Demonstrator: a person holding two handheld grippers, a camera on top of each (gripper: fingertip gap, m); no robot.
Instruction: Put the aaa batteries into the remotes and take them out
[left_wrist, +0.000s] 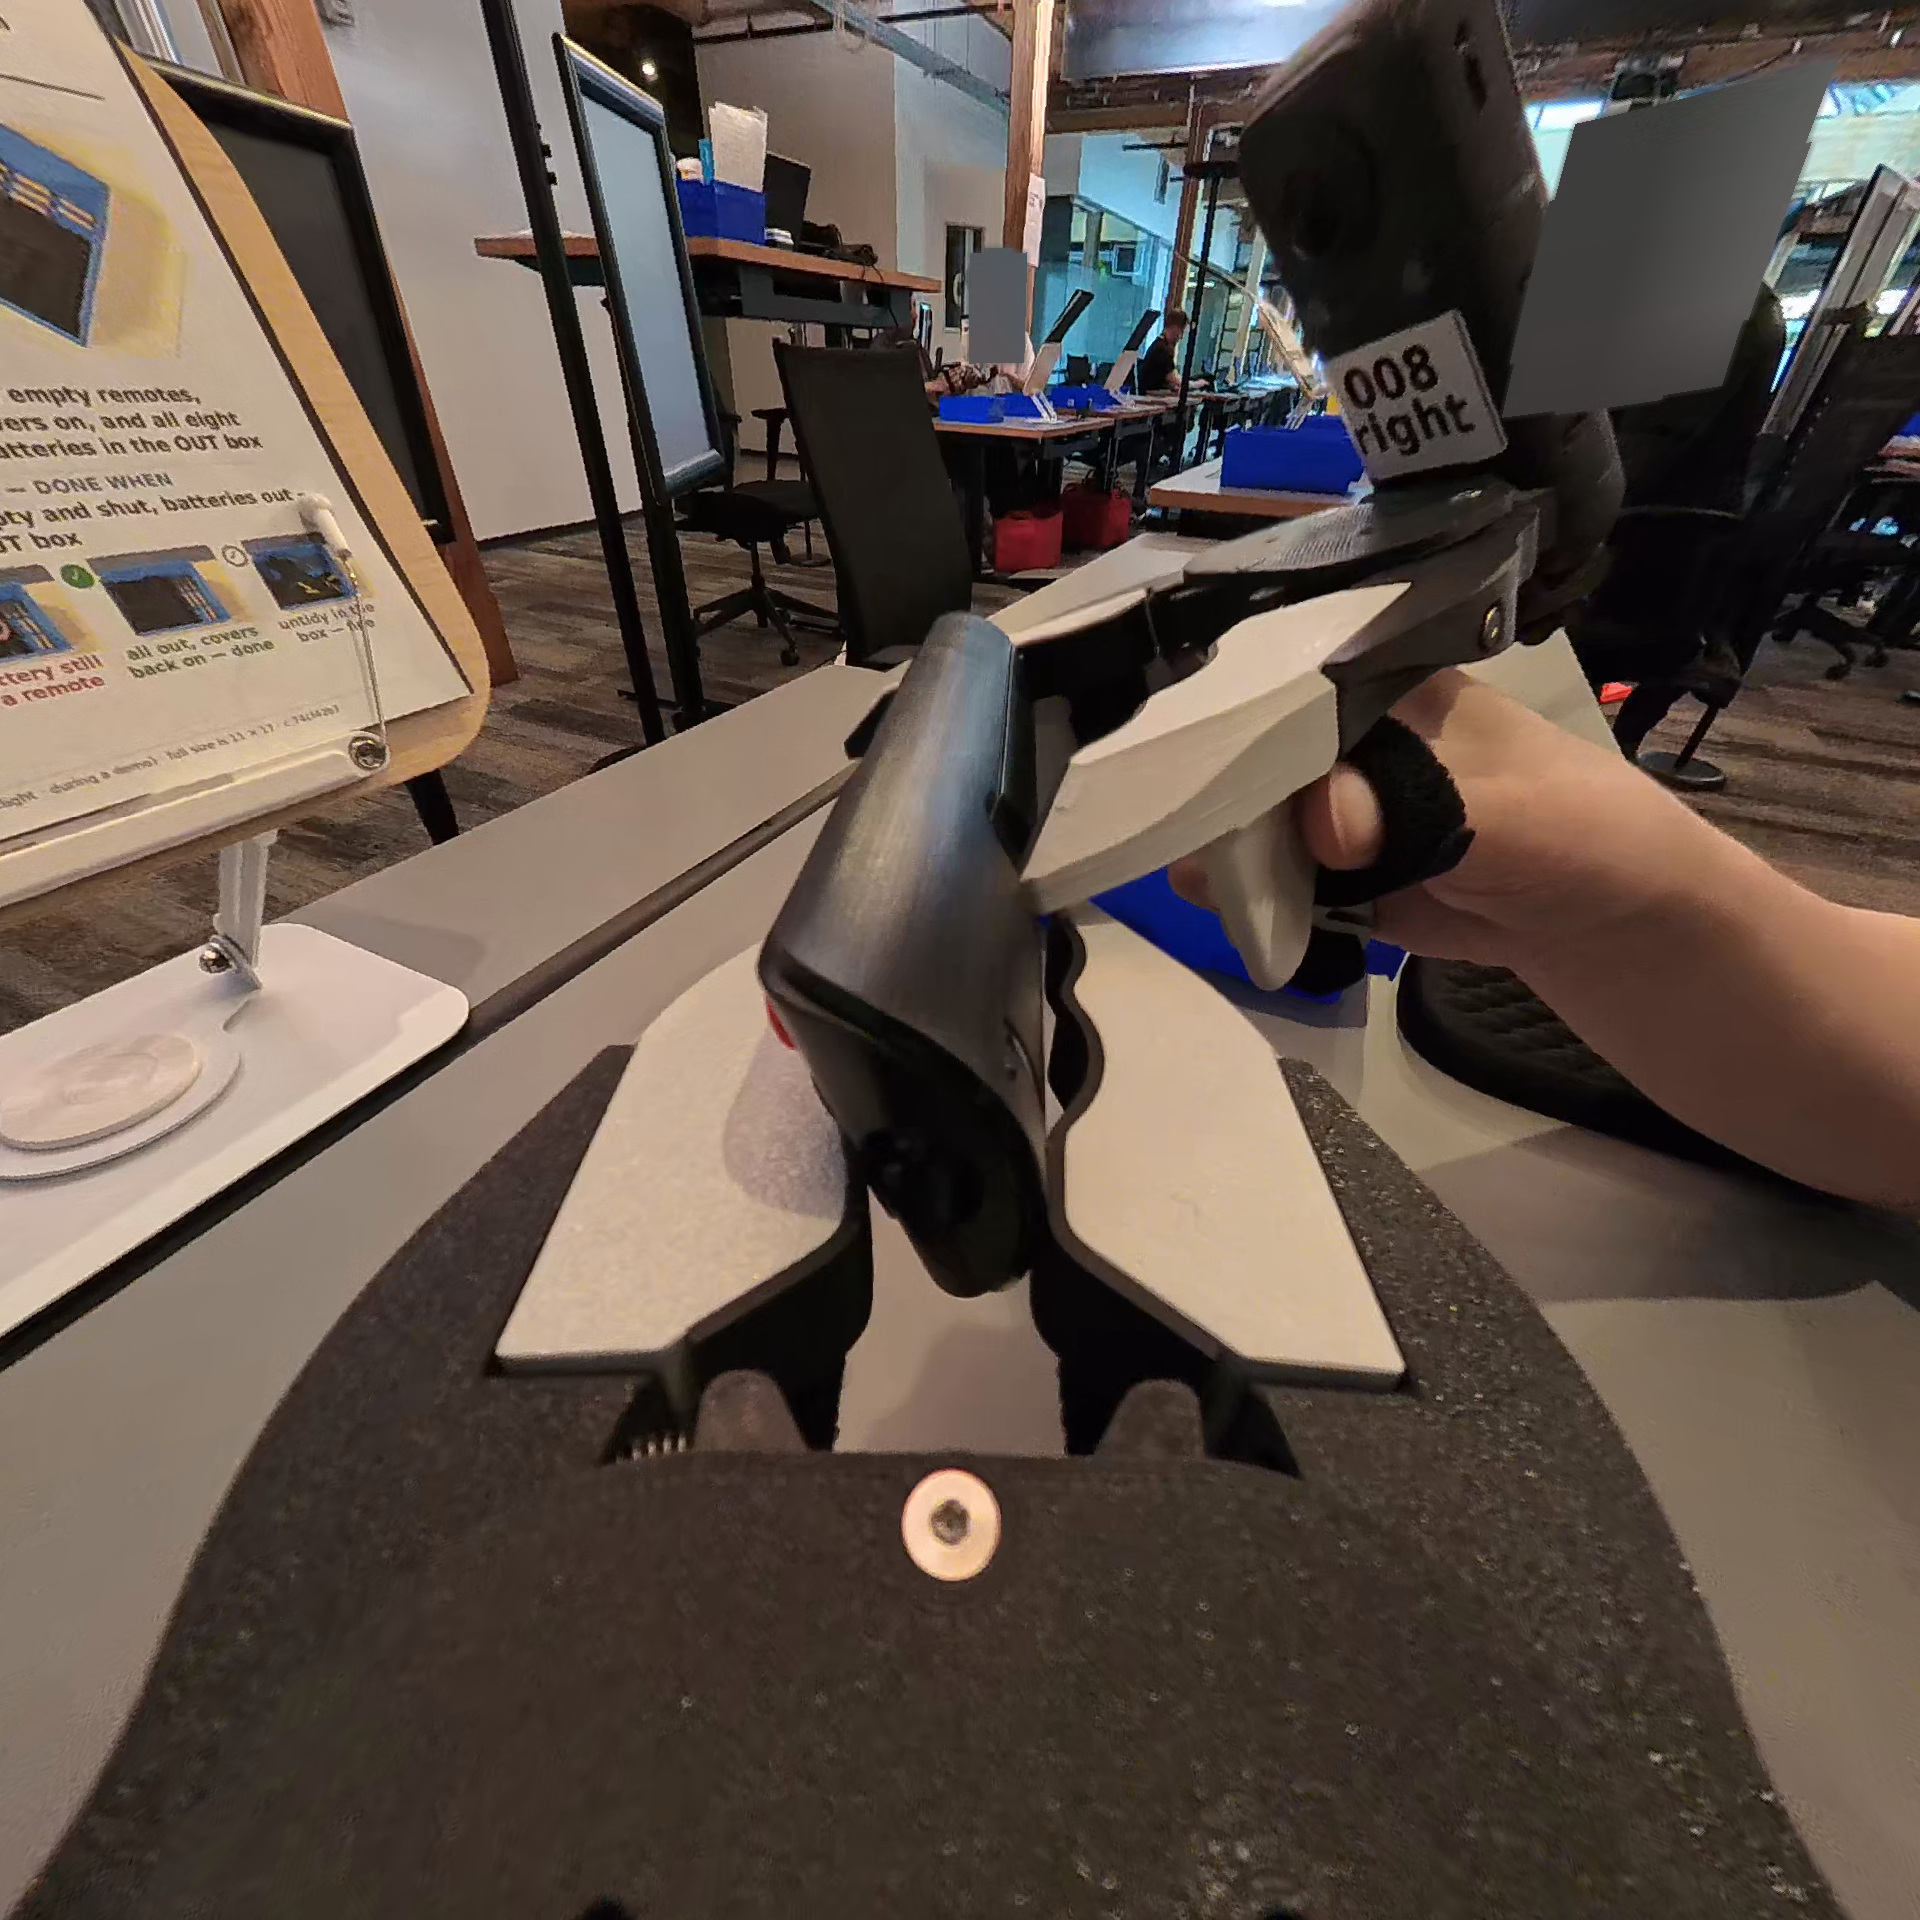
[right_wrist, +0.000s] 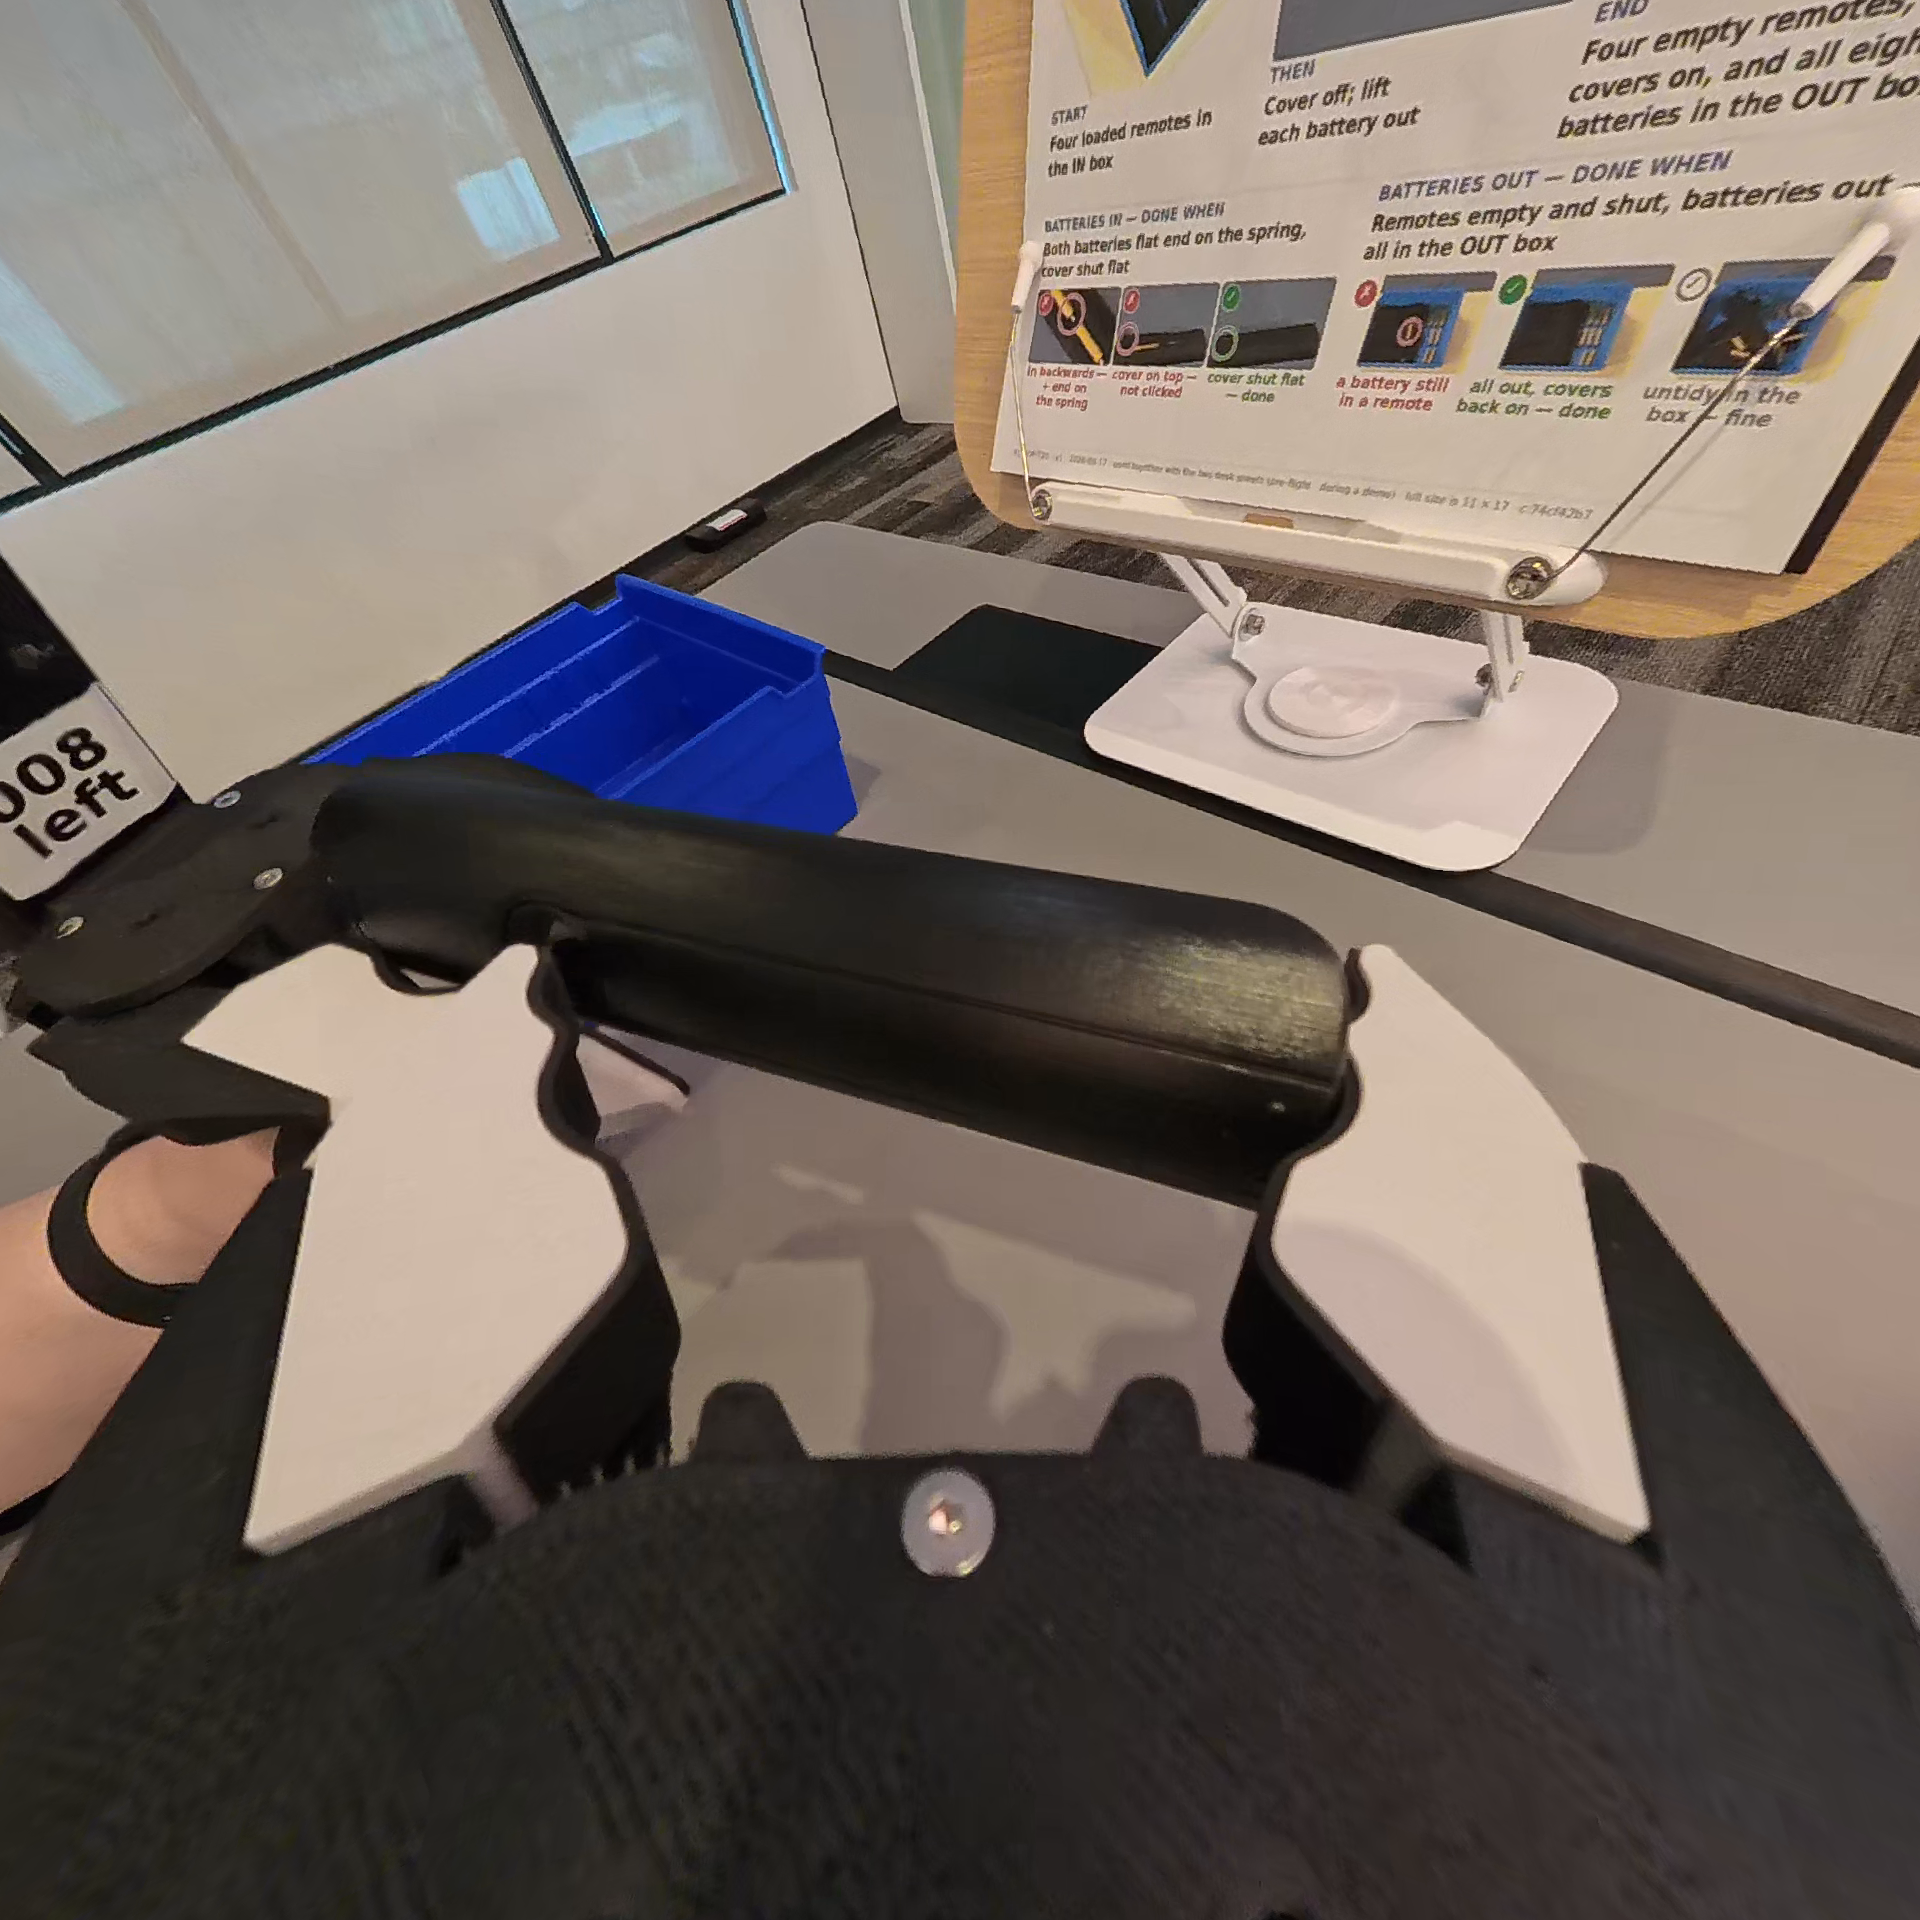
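Observation:
A black remote (left_wrist: 914, 883) is held in the air over the grey table (left_wrist: 623, 852) by both grippers. My left gripper (left_wrist: 914, 966) is shut on the remote's near end, its white fingers (left_wrist: 675, 1174) on either side. My right gripper (left_wrist: 1023, 764) comes in from the right and spans the remote's far half. In the right wrist view the remote (right_wrist: 935, 935) lies across my right gripper (right_wrist: 945, 987), one finger against its end and the other against a step in its back. No batteries are in view.
A blue bin (right_wrist: 623, 707) stands on the table behind the remote. An instruction board on a white stand (right_wrist: 1351, 727) is at the table's far side; it also shows at the left in the left wrist view (left_wrist: 208, 1039). Office chairs and desks lie beyond.

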